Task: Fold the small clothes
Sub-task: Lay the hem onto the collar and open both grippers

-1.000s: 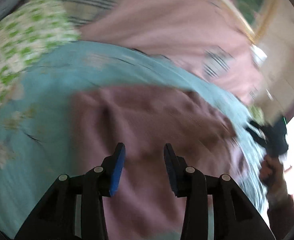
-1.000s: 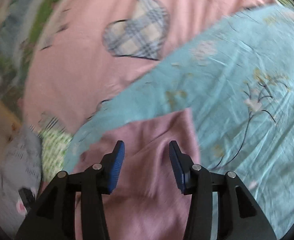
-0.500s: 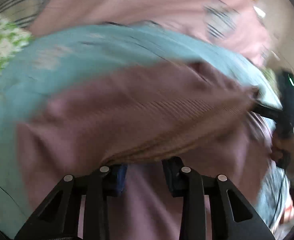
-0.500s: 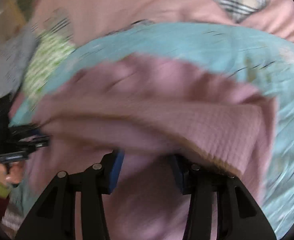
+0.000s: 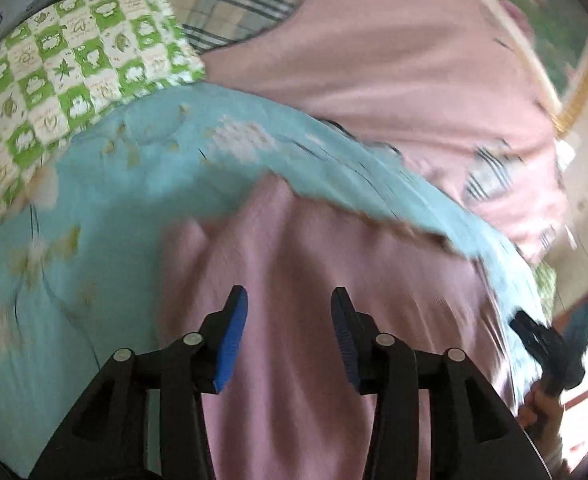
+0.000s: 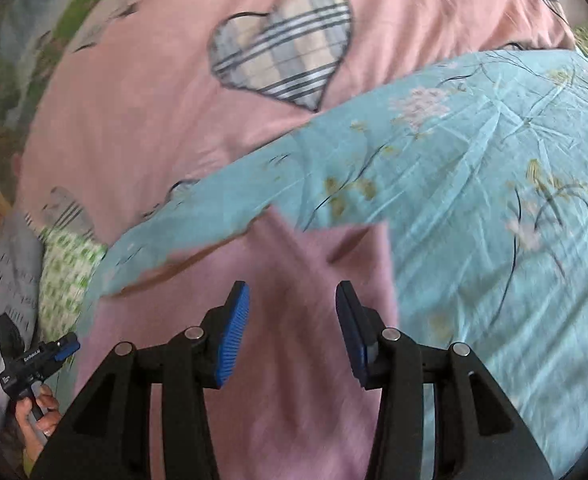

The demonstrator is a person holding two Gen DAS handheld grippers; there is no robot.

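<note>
A mauve-pink knit garment (image 5: 333, 264) lies on a light blue flowered sheet (image 5: 106, 216). It also shows in the right wrist view (image 6: 286, 280) on the same sheet (image 6: 473, 184). My left gripper (image 5: 290, 332) is open and empty just above the garment's left part. My right gripper (image 6: 292, 330) is open and empty above its right part. Each gripper shows at the edge of the other's view: the right one (image 5: 549, 348) and the left one (image 6: 34, 360), both hand-held.
A pink duvet (image 6: 166, 92) with plaid hearts lies beyond the blue sheet. A green and white checked pillow (image 5: 58, 76) sits at the left. A grey printed cloth (image 6: 2, 264) lies at the bed's side.
Half a second ago both grippers were shut on the garment's edge and carried it over. Now both have opened and let go, and the garment lies on the sheet.
</note>
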